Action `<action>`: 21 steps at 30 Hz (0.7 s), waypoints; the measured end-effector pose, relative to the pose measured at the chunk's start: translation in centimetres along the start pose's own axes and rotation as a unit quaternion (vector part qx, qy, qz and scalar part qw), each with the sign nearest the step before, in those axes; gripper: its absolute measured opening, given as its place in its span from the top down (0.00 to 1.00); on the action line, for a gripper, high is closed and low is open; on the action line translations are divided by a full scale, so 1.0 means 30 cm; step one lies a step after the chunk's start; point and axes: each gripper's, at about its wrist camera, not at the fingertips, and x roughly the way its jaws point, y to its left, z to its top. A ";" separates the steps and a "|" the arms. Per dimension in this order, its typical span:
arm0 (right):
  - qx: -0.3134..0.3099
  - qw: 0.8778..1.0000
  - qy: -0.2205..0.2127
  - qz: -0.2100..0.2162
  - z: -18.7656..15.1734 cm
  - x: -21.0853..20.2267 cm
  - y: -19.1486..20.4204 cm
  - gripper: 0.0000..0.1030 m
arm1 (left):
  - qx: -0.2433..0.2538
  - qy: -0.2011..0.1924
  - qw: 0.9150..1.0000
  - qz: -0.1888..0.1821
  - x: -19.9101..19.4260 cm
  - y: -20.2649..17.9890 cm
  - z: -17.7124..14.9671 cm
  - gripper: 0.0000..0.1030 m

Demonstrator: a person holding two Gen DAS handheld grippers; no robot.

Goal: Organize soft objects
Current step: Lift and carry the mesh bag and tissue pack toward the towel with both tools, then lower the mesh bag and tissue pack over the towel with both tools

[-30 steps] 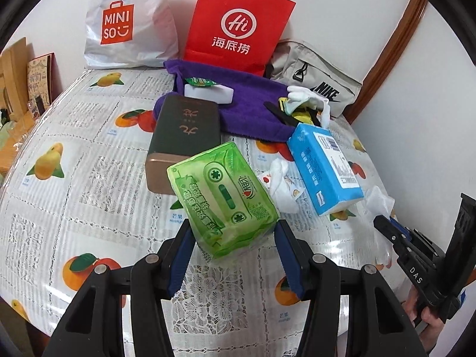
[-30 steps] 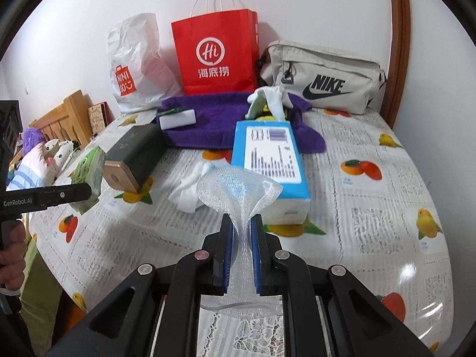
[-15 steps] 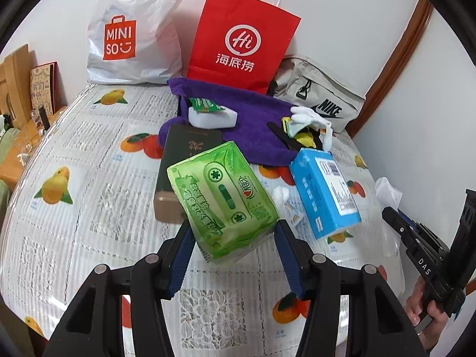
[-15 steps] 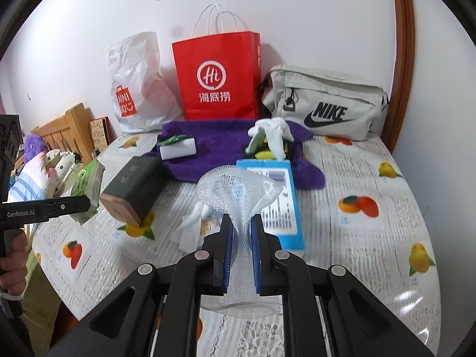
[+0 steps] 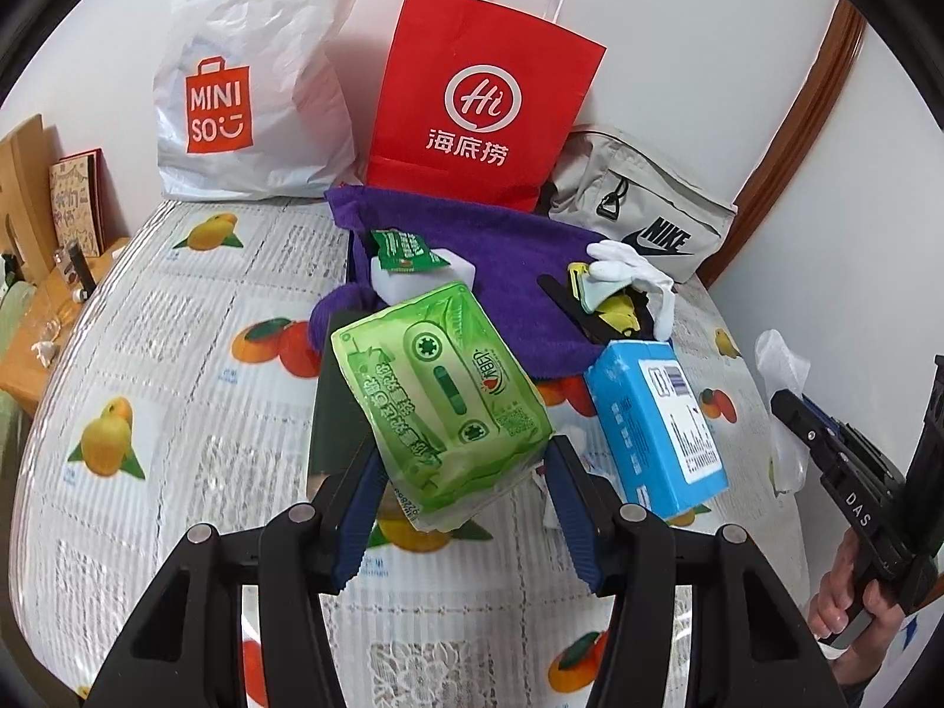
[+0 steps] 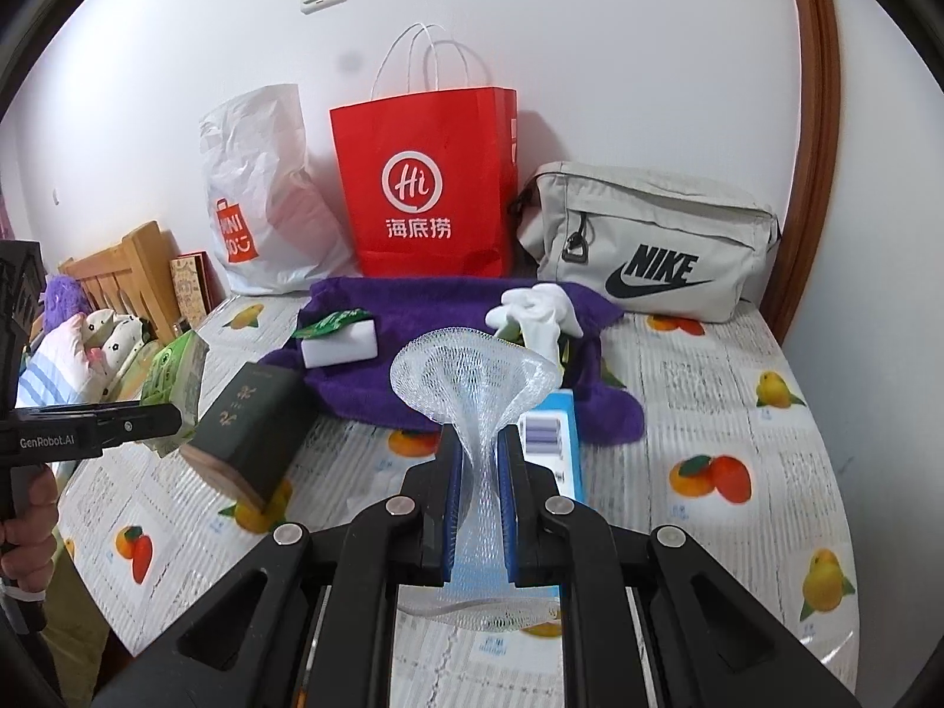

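Left claw (image 5: 466, 472) pinches one green tissue pack (image 5: 439, 380) between its blue pads, pack tilted and held above the counter (image 5: 177, 389) at centre frame. Right claw (image 6: 479, 460) is pressed together on one white foam net sleeve (image 6: 475, 369), which flares open above the pads at centre frame.

Edges and room: bare fruit-print counter lies open at left in the left wrist view and at right in the right wrist view. The far edge is closed off by the wall; a wooden door frame (image 6: 817, 135) stands at upper right.

Surroundings, counted: one white plastic bag (image 5: 253, 76), one red paper bag (image 5: 481, 112) and one grey pouch (image 6: 649, 239) line the wall. One purple towel (image 6: 448, 324) lies before them, carrying one white block (image 6: 342, 342) with a green sachet (image 6: 333, 321) on it, and white gloves (image 6: 537, 307). One dark box (image 6: 253, 430) sits just behind the green pack; one blue tissue box (image 5: 655, 413) lies at lower right of it, directly beyond the right claw.
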 end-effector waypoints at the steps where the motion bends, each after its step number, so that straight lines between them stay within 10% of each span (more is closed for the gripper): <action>1: 0.001 1.000 -0.002 -0.001 0.010 0.007 -0.003 0.88 | 0.000 0.000 1.000 0.000 0.006 -0.001 0.009 0.49; 21: 0.006 1.000 -0.002 -0.004 0.202 0.219 -0.112 0.88 | 0.013 0.010 1.000 0.001 0.228 -0.050 0.242 0.49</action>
